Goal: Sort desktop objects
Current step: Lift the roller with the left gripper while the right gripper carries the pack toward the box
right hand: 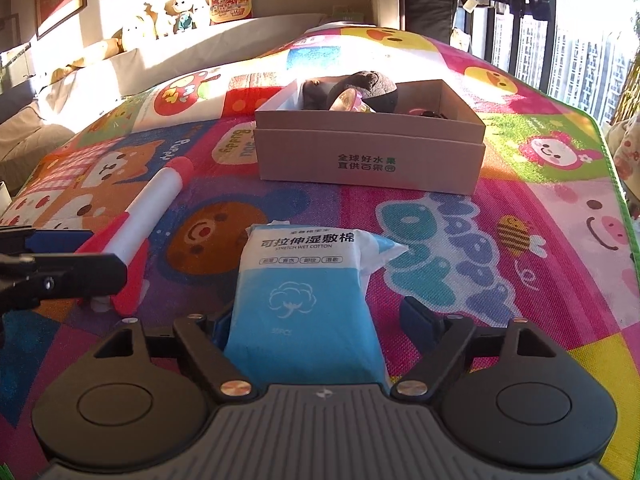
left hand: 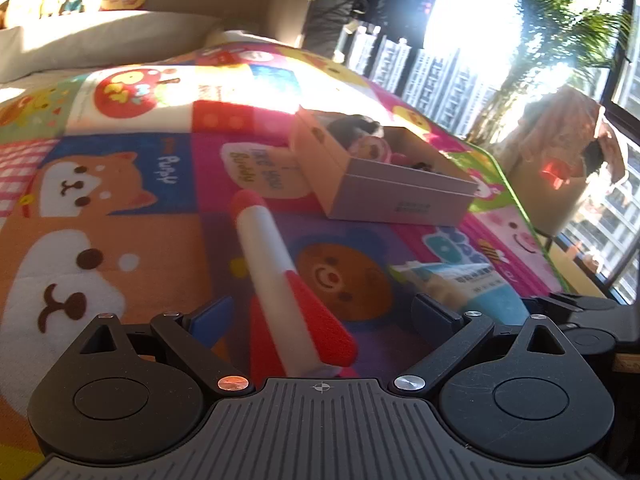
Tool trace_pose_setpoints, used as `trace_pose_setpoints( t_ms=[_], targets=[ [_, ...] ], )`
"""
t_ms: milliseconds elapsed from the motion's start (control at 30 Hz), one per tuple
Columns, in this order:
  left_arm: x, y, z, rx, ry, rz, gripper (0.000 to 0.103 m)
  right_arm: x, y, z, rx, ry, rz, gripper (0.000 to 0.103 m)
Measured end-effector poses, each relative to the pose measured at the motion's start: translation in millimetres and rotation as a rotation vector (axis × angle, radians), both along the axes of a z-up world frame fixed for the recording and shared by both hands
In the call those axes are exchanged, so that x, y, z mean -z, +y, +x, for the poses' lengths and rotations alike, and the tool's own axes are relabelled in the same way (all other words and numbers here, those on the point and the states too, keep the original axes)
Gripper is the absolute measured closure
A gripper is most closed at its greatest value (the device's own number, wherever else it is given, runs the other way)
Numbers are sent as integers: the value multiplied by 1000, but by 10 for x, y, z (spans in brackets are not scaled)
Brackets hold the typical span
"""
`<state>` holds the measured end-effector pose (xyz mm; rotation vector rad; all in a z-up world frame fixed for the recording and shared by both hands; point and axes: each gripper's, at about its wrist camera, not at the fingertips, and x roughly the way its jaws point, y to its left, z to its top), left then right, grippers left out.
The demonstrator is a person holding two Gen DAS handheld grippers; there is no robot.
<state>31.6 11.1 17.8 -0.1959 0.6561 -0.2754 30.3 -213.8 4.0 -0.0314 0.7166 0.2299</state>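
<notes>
Left gripper (left hand: pixel 322 312) jaws spread, straddling rocket toy (left hand: pixel 280 280) on mat (left hand: pixel 120 240), ready to clamp. Right gripper (right hand: pixel 316 320) jaws released around cotton pack (right hand: pixel 308 292). Box (right hand: pixel 372 156) beyond awaits both.

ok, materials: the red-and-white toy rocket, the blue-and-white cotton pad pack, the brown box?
Red-and-white toy rocket: looks like soft foam, matte, with fuzzy red fins. Blue-and-white cotton pad pack: thin plastic film, slightly glossy, crinkled at its corner. Brown box: matte cardboard, sharp folded edges, printed text.
</notes>
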Motion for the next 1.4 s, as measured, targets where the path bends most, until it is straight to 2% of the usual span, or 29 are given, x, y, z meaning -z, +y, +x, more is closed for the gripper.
trace_pose_setpoints(
  t_ms=[67,133,233,300,400,467,733,900,933,1033,1067,1133,1233,1267,1400],
  targets=[
    [30,32,79,-37,26,13,4,4,-2,-4,-3,0,5,17],
    [53,5,124,-32,33,23,6,7,-4,-6,-4,0,9,15],
    [78,-98,181,-18,31,79,20,5,-12,-8,0,0,16,13],
    [106,-159,217,-16,23,128,24,5,-18,-9,3,-2,18,13],
    [127,-206,238,-17,1,199,41,3,-24,-10,6,-4,21,13],
    [114,-182,215,-20,-13,210,63,1,-29,-13,7,-7,23,13],
    [10,-17,-94,-17,-33,195,65,-15,13,-19,6,-20,-2,13],
    [-66,68,-381,-13,-44,187,65,-86,98,-48,-6,-76,-62,15],
    [-72,76,-422,-16,-46,187,65,-105,109,-33,-15,-70,-64,20],
    [-75,94,-493,-29,-45,182,65,-129,134,44,-50,2,-49,45],
    [-80,98,-513,-33,-45,175,66,-135,140,59,-50,21,-48,48],
    [-109,97,-557,-33,-51,167,66,-168,132,48,-53,36,-49,50],
    [-243,45,-567,-17,-78,146,67,-315,14,-33,-70,50,19,51],
    [-316,10,-554,-9,-99,139,73,-392,-35,-67,-75,43,41,51],
    [-706,-245,-447,52,-239,146,73,-811,-287,-221,-58,-47,112,51]
  ],
)
